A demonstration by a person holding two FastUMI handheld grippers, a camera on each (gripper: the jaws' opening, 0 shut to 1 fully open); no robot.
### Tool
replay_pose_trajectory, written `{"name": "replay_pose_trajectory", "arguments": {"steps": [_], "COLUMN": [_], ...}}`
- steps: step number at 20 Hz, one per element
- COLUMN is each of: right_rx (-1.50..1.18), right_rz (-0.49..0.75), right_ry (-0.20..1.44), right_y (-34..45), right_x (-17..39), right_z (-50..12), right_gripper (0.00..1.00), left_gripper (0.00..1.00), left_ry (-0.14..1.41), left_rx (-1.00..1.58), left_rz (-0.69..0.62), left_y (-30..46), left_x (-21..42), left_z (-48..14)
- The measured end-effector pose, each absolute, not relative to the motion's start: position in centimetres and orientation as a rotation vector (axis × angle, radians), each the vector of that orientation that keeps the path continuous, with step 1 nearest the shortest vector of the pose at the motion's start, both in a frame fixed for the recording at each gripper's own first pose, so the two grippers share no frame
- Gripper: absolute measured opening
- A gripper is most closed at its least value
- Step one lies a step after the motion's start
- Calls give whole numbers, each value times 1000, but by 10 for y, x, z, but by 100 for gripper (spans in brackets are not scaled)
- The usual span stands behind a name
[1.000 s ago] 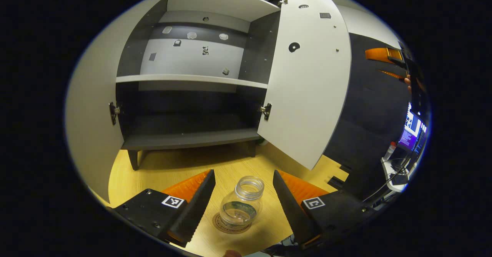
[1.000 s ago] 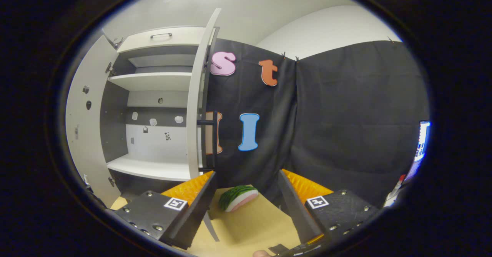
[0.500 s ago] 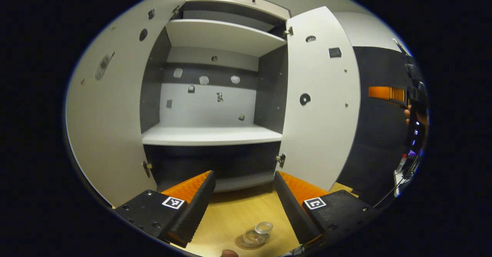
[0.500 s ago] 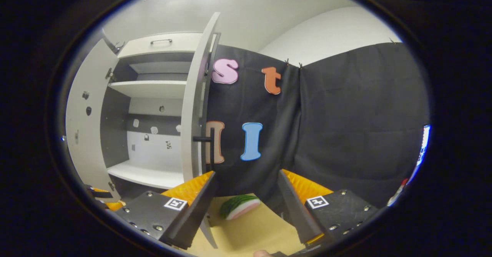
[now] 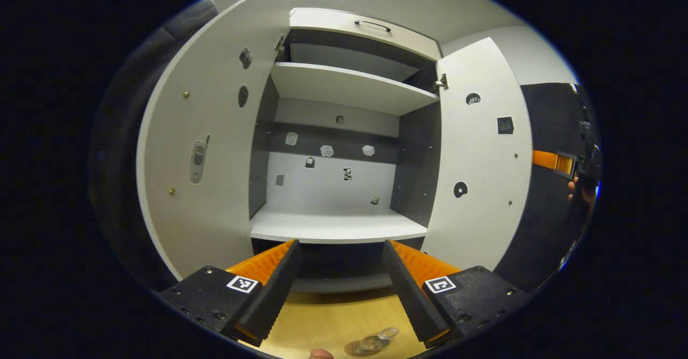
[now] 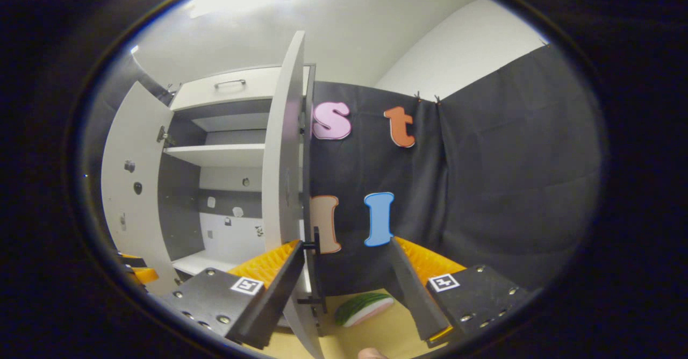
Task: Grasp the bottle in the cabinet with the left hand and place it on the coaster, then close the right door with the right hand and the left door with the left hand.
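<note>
- Two doors of the cabinet [image 5: 344,224] stood open: the left door [image 5: 199,187] swung wide, the right door [image 6: 282,176] seen nearly edge-on in the right gripper view.
- The bottle [image 5: 373,342] sat on the coaster [image 5: 357,349] on the desk [image 5: 333,321], low in the left gripper view, with the cabinet shelves bare; the placing step looked done.
- The left hand-held gripper [image 5: 339,286] was spread wide and held nothing, raised above the bottle and facing the cabinet interior, probably so it was clear of the glass and ready for its own door afterwards.
- The right hand-held gripper [image 6: 346,289] was also wide and empty, its left finger just beside the right door's dark handle [image 6: 316,273]; that position suited pushing or catching the door to swing it shut, which I judged to be the step in hand.
- A green-and-pink toy slice [image 6: 364,308] lay on the desk beyond that gripper, apart from the door's path as far as could be told.
</note>
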State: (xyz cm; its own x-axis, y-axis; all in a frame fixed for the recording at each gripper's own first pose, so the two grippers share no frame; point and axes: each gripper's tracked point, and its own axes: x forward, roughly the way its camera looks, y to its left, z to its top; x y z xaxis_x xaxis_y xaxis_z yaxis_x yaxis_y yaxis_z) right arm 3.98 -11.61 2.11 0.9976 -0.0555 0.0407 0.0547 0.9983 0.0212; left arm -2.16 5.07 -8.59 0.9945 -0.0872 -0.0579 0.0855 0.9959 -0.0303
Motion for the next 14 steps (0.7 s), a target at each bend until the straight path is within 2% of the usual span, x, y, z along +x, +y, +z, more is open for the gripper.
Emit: {"name": "replay_pose_trajectory", "arguments": {"steps": [2, 4, 6, 7, 8, 14], "right_rx": [11, 11, 17, 26, 40, 93], "right_rz": [-4, 43, 77, 102, 132, 285], "right_ry": [-42, -35, -37, -36, -31, -14], "right_y": [-112, -105, -96, -88, -78, -17], "right_x": [43, 45, 49, 49, 51, 67], "right_z": [22, 22, 23, 23, 20, 15], "right_gripper": [92, 95, 95, 92, 95, 93], "left_gripper": [96, 96, 97, 97, 97, 97], "left_ry": [58, 63, 59, 49, 37, 16], "left_rx": [-12, 0, -1, -9, -19, -31], "left_rz": [-46, -10, 21, 29, 34, 92], "left_y": [65, 78, 87, 89, 90, 104], "left_x": [-30, -42, -50, -53, -56, -70], "left_z": [-84, -83, -80, -77, -73, -65]}}
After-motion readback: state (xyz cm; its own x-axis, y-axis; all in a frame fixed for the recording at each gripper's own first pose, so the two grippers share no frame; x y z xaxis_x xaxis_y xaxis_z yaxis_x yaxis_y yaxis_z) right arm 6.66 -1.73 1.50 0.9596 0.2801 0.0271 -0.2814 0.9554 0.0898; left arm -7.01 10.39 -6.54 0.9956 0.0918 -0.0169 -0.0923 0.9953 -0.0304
